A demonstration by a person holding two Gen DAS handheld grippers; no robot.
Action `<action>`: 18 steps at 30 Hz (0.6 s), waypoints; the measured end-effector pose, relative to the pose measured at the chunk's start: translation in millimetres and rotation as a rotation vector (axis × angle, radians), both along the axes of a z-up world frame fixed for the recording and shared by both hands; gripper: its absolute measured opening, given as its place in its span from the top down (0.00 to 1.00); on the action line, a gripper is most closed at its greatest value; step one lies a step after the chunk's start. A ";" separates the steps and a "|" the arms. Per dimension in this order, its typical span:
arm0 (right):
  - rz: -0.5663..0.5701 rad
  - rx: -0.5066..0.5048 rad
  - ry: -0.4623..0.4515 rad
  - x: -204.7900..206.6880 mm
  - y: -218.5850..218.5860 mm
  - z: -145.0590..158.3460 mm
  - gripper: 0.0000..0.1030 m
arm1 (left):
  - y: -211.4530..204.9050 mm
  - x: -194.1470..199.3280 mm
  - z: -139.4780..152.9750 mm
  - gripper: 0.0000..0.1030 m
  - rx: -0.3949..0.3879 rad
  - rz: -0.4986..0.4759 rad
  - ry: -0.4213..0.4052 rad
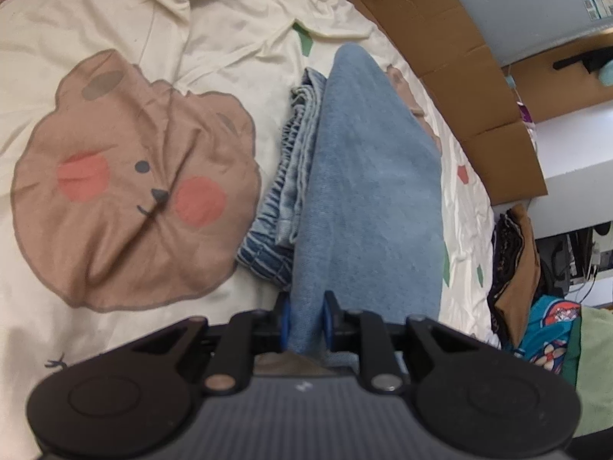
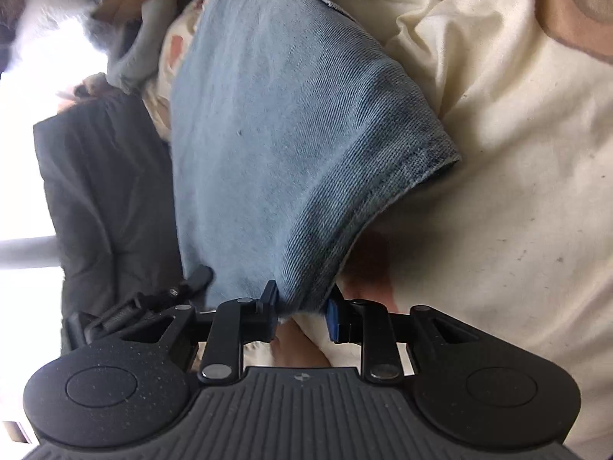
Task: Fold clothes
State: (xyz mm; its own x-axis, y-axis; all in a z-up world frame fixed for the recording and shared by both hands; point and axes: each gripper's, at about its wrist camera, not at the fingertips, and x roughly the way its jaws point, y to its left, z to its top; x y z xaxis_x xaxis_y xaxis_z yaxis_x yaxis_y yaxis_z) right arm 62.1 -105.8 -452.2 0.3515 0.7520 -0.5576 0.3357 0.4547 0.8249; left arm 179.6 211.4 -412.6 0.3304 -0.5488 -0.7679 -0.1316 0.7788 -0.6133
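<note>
- My left gripper (image 1: pixel 305 320) has its blue pads drawn in tight on a bunched edge of the denim garment (image 1: pixel 364 176), so that end is firmly held.
- My right gripper (image 2: pixel 300 308) straddles the hemmed corner of the same garment (image 2: pixel 276 134); its jaws are narrowed around the cloth, yet a sliver of gap shows beside the right-hand pad, so I cannot tell whether the pinch is complete.
- The garment lies on the cream bedspread (image 1: pixel 115 19), just right of the printed bear face (image 1: pixel 134 180), stretching from my grippers toward the far edge of the bed.
- I judge the fold well under way: the left wrist view shows several layers stacked along the garment's left side, with a gathered waistband (image 1: pixel 268 207) peeking out beneath the top panel.
- What seems left is laying this held panel down, smoothing it, and perhaps one more fold to make it compact.
- Only the left wrist view shows the stacked layers, the bear print and the cardboard (image 1: pixel 459 76) along the far right side of the bed.
- Only the right wrist view shows the stitched hem (image 2: pixel 417 176) at the corner and a dark padded cloth (image 2: pixel 103 191) lying left of the garment.
</note>
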 end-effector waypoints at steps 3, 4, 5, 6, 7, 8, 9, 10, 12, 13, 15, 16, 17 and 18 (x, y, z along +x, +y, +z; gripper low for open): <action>0.018 -0.042 0.001 -5.4 -9.8 12.0 0.55 | 1.8 3.5 11.6 0.79 0.046 -0.006 -0.011; 0.021 -0.058 -0.003 -7.0 -14.0 16.0 0.53 | 2.2 4.9 15.6 0.76 0.063 -0.009 -0.016; 0.023 -0.074 -0.008 -8.6 -18.3 20.1 0.52 | 1.1 7.3 19.4 0.75 0.083 -0.013 -0.024; 0.024 -0.092 -0.010 -9.3 -22.9 23.4 0.51 | -0.3 9.9 23.1 0.72 0.104 -0.017 -0.032; 0.024 -0.110 -0.011 -9.7 -27.8 26.5 0.48 | -1.2 12.8 24.9 0.68 0.111 -0.016 -0.042; 0.025 -0.128 -0.012 -10.1 -32.7 29.5 0.48 | -1.9 15.7 26.4 0.64 0.114 -0.014 -0.052; 0.027 -0.149 -0.014 -8.9 -37.1 32.8 0.48 | -2.7 18.6 27.8 0.63 0.117 -0.012 -0.062; 0.030 -0.172 -0.017 -7.2 -41.3 36.2 0.47 | -3.1 21.8 27.8 0.59 0.119 -0.007 -0.067; 0.032 -0.207 -0.035 -2.0 -49.1 43.6 0.47 | -4.5 28.7 26.5 0.58 0.130 0.003 -0.074; 0.032 -0.224 -0.046 0.9 -52.7 46.7 0.47 | -5.2 32.2 25.6 0.58 0.133 0.003 -0.077; 0.033 -0.258 -0.068 7.0 -59.7 52.4 0.47 | -6.7 39.5 24.0 0.58 0.137 0.003 -0.083; 0.033 -0.275 -0.079 10.1 -63.2 55.2 0.47 | -7.7 43.4 23.1 0.58 0.139 -0.001 -0.088; 0.036 -0.288 -0.090 14.4 -65.8 57.1 0.47 | -8.7 47.1 22.7 0.58 0.140 -0.004 -0.095; 0.040 -0.301 -0.101 19.7 -68.1 58.6 0.47 | -9.7 51.6 22.3 0.58 0.138 -0.007 -0.103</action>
State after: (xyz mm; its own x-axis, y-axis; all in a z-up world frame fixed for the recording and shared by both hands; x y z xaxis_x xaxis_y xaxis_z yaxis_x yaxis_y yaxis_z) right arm 81.8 -173.9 -393.6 0.3899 0.5732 -0.7207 0.2359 0.6944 0.6798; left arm 231.1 201.7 -390.3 0.4081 -0.4430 -0.7983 -0.0681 0.8572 -0.5105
